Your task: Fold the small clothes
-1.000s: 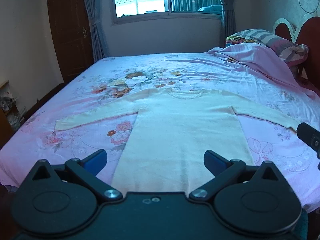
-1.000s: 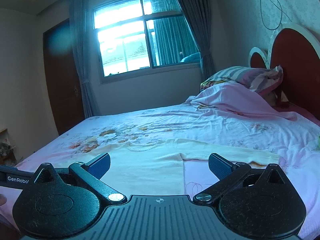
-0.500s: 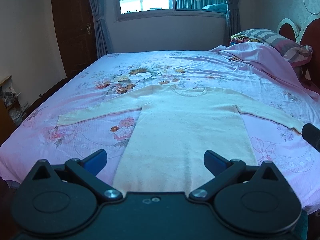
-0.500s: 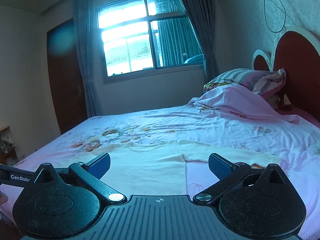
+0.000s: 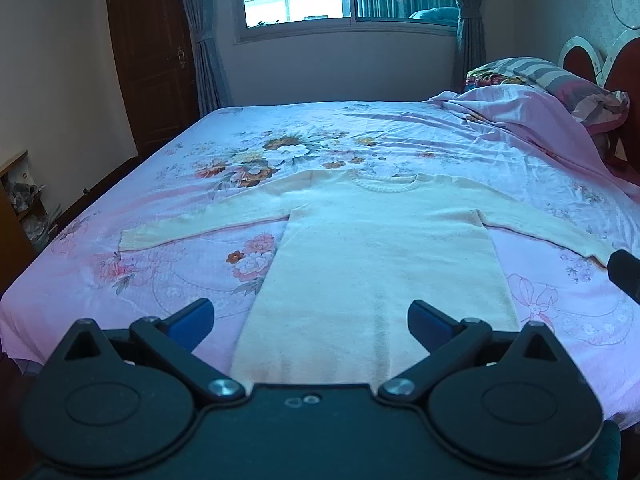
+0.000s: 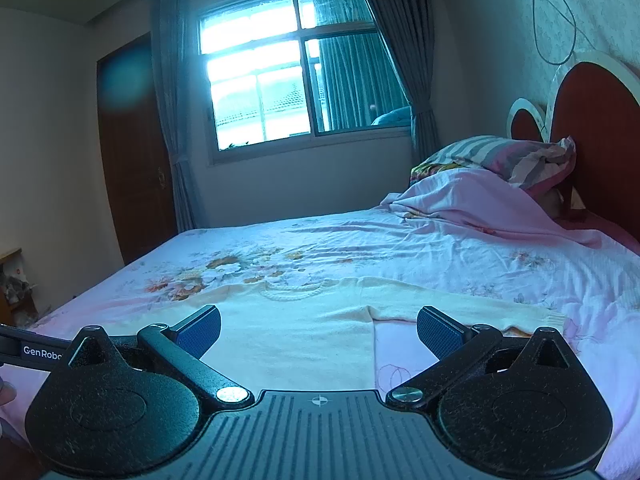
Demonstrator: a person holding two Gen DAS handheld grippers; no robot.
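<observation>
Sweater [image 5: 384, 264] lies flat on bed [image 5: 160, 280], both sleeves spread out, no fold made yet, so whole folding is left I think. Left gripper [image 5: 310, 316] & right gripper [image 6: 319, 328]: fingers wide apart, hold nothing, hover above hem w/o touching.

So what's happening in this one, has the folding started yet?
Not yet. A cream sweater lies flat on the floral bed sheet, both sleeves spread out to the sides, with no fold in it. The left gripper and right gripper are both open above its near hem, holding nothing.
</observation>
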